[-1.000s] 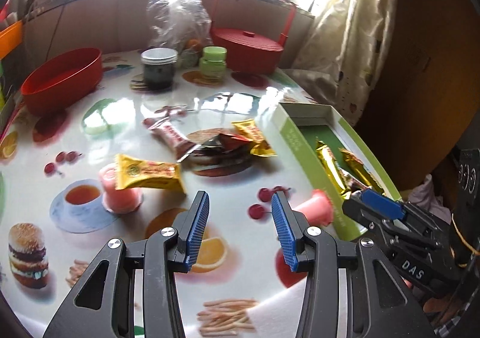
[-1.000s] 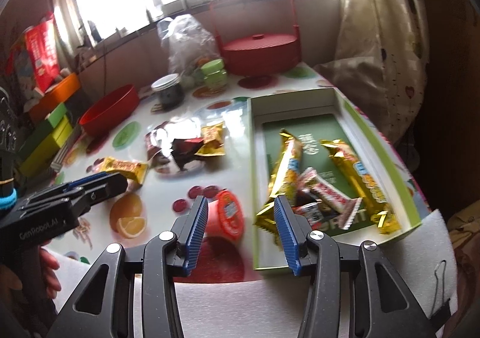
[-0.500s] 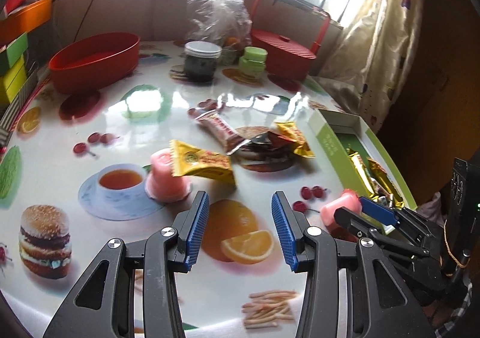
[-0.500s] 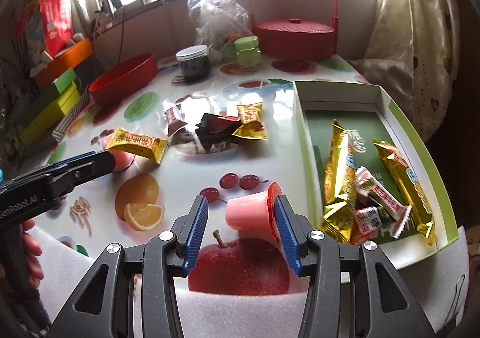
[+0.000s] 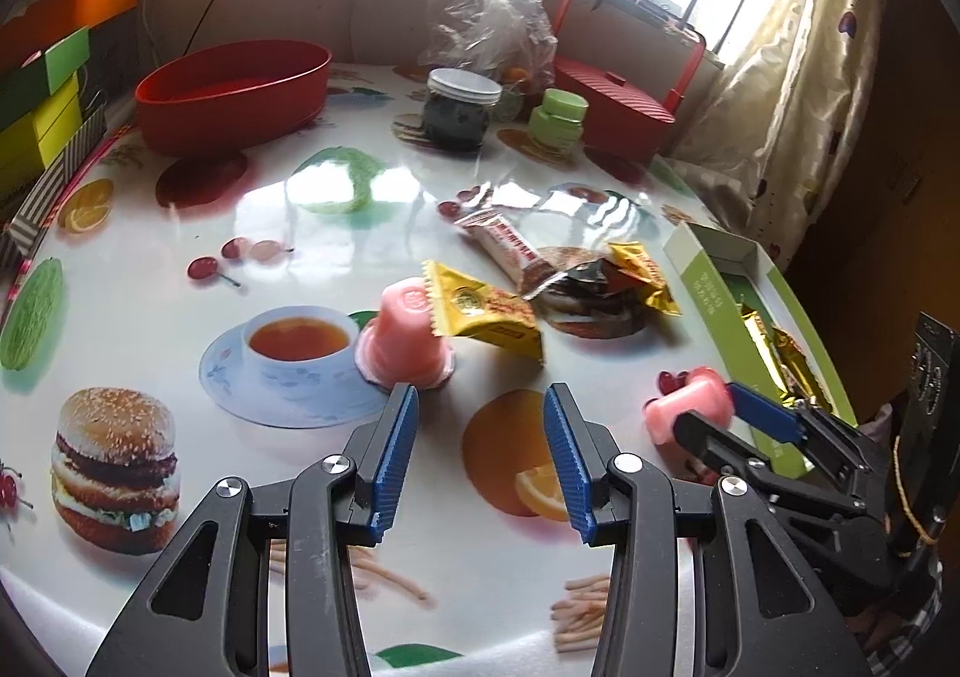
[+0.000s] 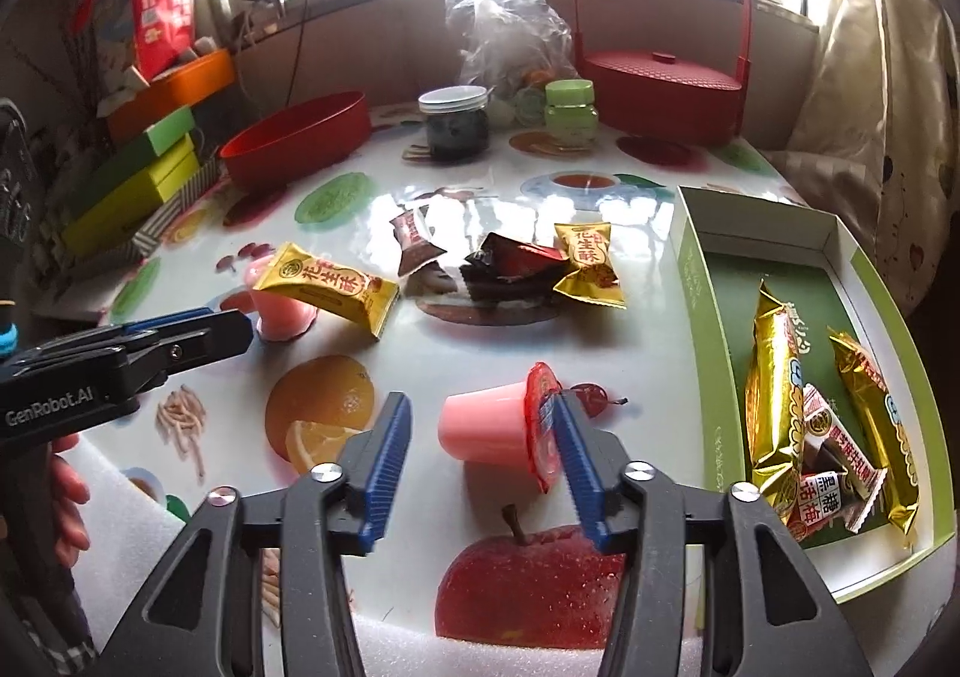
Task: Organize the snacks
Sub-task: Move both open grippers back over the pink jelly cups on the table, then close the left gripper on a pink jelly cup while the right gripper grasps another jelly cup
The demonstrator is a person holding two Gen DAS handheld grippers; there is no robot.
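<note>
My right hand-held gripper (image 6: 480, 425): its jaws have just been opening. They stand apart and do not squeeze.
Tipped jelly cup (image 6: 498, 428): it lies on its side on the counter (image 6: 648, 341), between my right jaws. Its red lid touches the right jaw. Its long way runs across, from jaw to jaw.
My left hand-held gripper (image 5: 480, 452): loose, nothing in it.
Other jelly cup (image 5: 405, 338): it stands upside down just ahead of my left jaws, a bit left. A yellow snack pack (image 5: 483, 311) leans on it.
Green box (image 6: 696, 281): to the right of the tipped cup, with snacks inside.
Nearer hand: I think my right one, for the tipped cup.
</note>
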